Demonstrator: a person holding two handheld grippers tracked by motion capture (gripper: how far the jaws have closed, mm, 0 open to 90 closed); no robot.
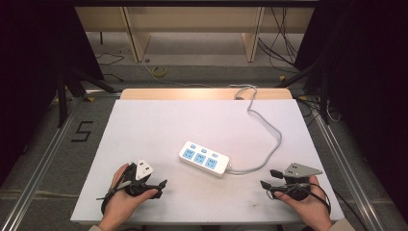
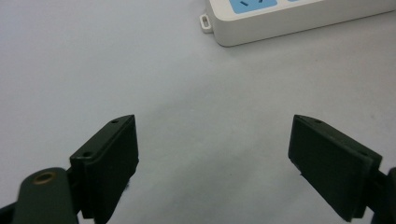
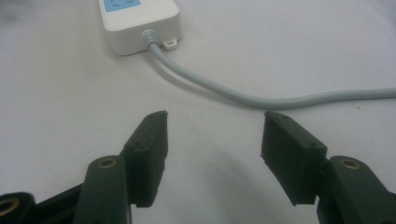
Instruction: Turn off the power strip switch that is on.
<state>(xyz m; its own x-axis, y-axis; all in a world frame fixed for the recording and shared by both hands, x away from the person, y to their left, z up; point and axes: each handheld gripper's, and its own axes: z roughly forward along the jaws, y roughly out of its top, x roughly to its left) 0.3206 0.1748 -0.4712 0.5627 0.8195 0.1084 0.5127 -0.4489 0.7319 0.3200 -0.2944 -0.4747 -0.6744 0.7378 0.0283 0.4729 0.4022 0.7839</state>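
A white power strip (image 1: 204, 159) with blue socket faces lies near the middle of the white table top (image 1: 144, 125). Its grey cable (image 1: 272, 144) loops to the right and runs off the far edge. My left gripper (image 1: 160, 186) sits near the front left with its jaws pointing toward the strip, open and holding nothing. In the left gripper view, the left gripper (image 2: 212, 123) faces the strip's end (image 2: 299, 18) across bare table. My right gripper (image 1: 268, 178) rests at the front right, open. In the right gripper view, the right gripper (image 3: 215, 116) stands just short of the cable (image 3: 261, 98) and the strip's cable end (image 3: 140, 23).
A wooden shelf unit (image 1: 192, 24) stands beyond the table's far edge, with loose cables (image 1: 284, 43) on the floor. Dark stand legs (image 1: 72, 82) flank the left side. A "5" mark (image 1: 82, 131) is taped on the floor at left.
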